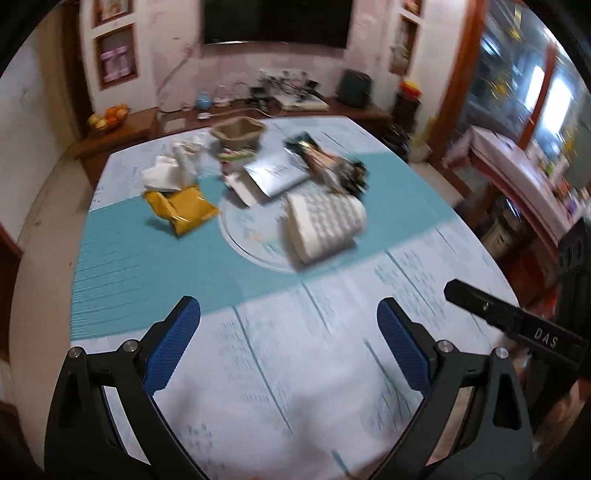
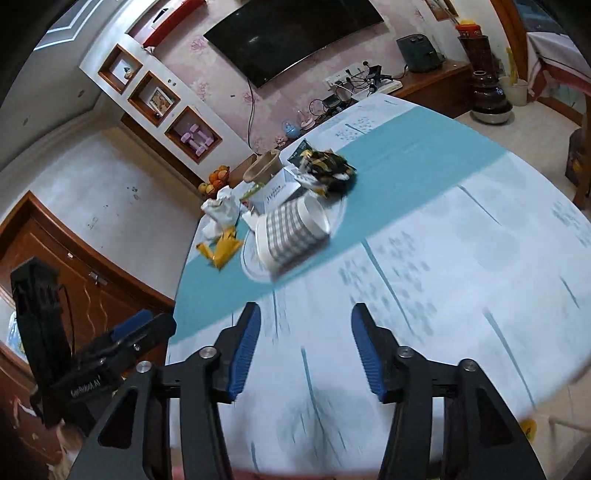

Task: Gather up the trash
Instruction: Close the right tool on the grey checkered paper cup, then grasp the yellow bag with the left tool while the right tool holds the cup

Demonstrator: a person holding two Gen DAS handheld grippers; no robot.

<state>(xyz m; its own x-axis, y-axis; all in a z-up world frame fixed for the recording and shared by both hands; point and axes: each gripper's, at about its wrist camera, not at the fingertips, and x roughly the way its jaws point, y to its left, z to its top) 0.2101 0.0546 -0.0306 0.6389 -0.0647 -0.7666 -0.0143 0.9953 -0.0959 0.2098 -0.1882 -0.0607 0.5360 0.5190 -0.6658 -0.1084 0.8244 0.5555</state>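
L wrist view alone showed white tissue [image 1: 165, 174] clearly, beside yellow wrapper [image 1: 183, 210] nr table's far-left edge; R wrist view alone showed brown door [image 2: 70, 269]. Left gripper [image 1: 289, 347] jaws wide apart, empty. Right gripper [image 2: 306, 350] jaws released, nothing between. Trash heap sat mid-table [image 1: 332, 332] twd far edge: checked paper cup [image 2: 295, 230] on side, white box [image 2: 275, 192], dark wrappers [image 2: 328, 168], brown bowl [image 2: 263, 167]. Blue-white cloth, TV [image 2: 295, 33] on wall. Motion blur; print unreadable.
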